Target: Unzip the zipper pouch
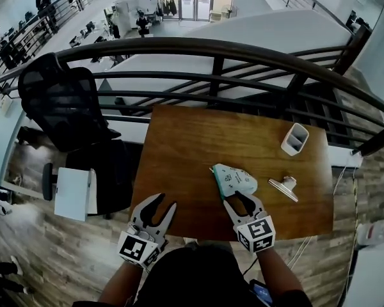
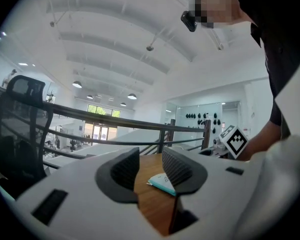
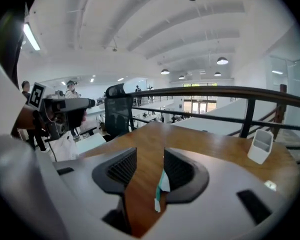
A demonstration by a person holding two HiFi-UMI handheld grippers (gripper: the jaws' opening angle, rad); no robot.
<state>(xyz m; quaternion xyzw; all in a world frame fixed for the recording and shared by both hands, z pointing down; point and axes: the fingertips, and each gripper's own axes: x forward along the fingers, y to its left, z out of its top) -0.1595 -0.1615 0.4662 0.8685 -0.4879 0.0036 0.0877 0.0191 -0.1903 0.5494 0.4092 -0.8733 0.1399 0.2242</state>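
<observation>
Barely begun, by look of it: zipper pouch (image 1: 233, 179) lies flat on tabletop (image 1: 192, 146), right of middle, toward near edge; teal zipper edge shows no gap. Your right gripper (image 1: 240, 198) sits over tabletop's near edge, jaws partway apart, pouch's corner beside one pad, not pinched. Your left gripper (image 1: 166, 201) hovers at tabletop's near-left edge, jaws apart, empty. Nothing gripped yet; whole unzip left.

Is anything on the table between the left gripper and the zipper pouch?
No. In the head view, only bare wooden table lies between the left gripper and the zipper pouch.
</observation>
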